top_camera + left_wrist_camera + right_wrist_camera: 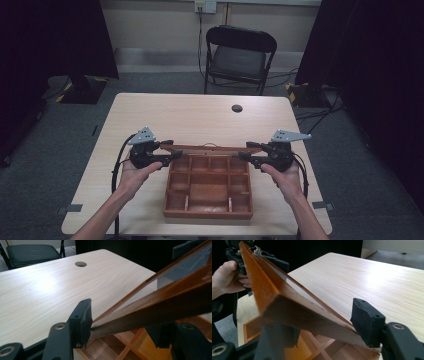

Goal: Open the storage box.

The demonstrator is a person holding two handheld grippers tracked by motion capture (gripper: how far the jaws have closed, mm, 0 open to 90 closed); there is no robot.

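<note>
Left claw [176, 154] pinching one end of the raised lid [210, 148], pads [83, 320] pressed against the frame's corner. Right claw [244, 152] clamped on the opposite end of the same lid, one pad [367, 322] seated against the wood. Held up at both ends, tilted open above the box [208, 187], which sits near the front edge of the table [165, 112]. By the look of it, lifting well begun; whether opening further or closing, impossible to tell. Reddish-brown wood throughout, a clear pane set in the lid's thin frame, a small metal catch [257, 251] on its edge. Beneath, empty compartments: small squares along the back, larger bays toward the front.
</note>
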